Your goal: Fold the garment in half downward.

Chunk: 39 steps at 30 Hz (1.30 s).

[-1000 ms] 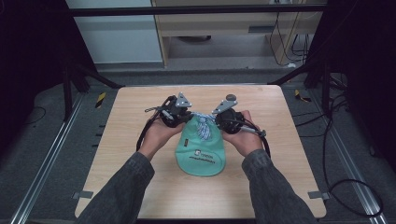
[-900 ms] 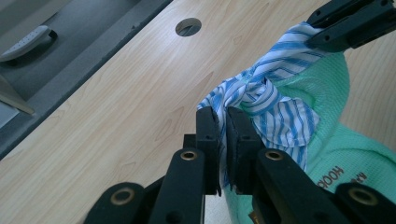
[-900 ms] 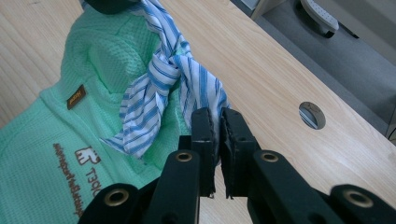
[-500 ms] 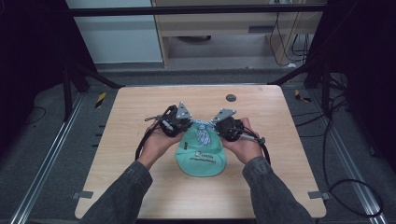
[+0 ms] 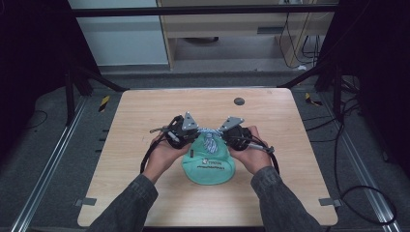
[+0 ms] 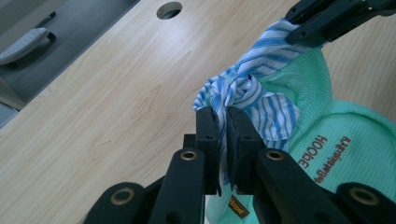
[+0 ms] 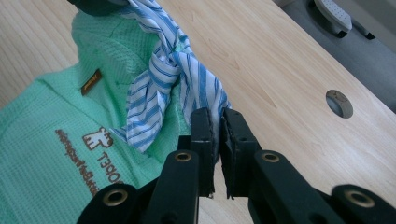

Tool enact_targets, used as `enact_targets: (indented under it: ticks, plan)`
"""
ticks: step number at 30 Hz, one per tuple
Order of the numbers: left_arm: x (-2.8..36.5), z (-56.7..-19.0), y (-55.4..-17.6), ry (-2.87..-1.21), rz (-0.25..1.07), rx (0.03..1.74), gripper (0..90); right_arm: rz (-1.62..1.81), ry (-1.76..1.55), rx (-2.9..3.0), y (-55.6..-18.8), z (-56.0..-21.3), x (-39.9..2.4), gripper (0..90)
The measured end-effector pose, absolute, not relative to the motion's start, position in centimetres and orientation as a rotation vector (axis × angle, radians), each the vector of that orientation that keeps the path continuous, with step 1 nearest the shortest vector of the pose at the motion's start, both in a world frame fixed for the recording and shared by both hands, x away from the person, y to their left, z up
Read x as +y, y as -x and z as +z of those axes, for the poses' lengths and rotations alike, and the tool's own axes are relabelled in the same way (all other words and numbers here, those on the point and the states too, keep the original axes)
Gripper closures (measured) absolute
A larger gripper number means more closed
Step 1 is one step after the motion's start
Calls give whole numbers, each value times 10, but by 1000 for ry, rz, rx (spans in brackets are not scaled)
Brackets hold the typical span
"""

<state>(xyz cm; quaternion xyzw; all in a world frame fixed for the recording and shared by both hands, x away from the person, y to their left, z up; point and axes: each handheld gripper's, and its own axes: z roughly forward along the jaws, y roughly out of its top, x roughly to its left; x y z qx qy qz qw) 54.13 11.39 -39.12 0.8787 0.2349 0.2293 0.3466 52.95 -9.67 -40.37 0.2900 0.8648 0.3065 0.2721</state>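
Observation:
A mint-green waffle-cloth bag (image 5: 208, 166) with brown lettering lies mid-table, its neck tied by a blue-and-white striped cloth strip (image 5: 209, 140). My left gripper (image 5: 192, 133) is at the neck's left and my right gripper (image 5: 223, 133) at its right, each held in a hand. In the left gripper view, the left gripper (image 6: 222, 114) is shut on one end of the striped strip (image 6: 261, 93), with the right gripper's black jaws (image 6: 322, 21) at the top holding the other end. In the right gripper view, the right gripper (image 7: 215, 114) pinches the striped strip (image 7: 159, 79) above the green bag (image 7: 56, 116).
The wooden table (image 5: 145, 111) has a round cable hole (image 5: 239, 101) behind the grippers. Black cables trail from both grippers toward the person. Dark floor, metal rails and frame posts surround the table.
Both hands have moved down and toward the near edge with the strip's ends still held. The table's round hole, earlier behind the right gripper, is now uncovered.

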Motion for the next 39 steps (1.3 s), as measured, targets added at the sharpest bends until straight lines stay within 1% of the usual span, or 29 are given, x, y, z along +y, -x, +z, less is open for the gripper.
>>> enact_targets:
  ticks: [5,12,21,30,39]
  plan:
    - [114,-391,-544,-2279,585,611,843,824,-783,2320,-530,-400,-97,839]
    - [112,-405,-530,-2296,544,604,843,821,-767,2347,-522,-410,-99,833]
    - [118,-413,-518,-2292,489,628,845,835,-741,2364,-512,-416,-104,834]
    - [121,-418,-509,-2286,467,628,847,848,-726,2379,-505,-418,-106,836]
    - [127,-428,-498,-2298,441,629,847,860,-702,2411,-489,-431,-106,835]
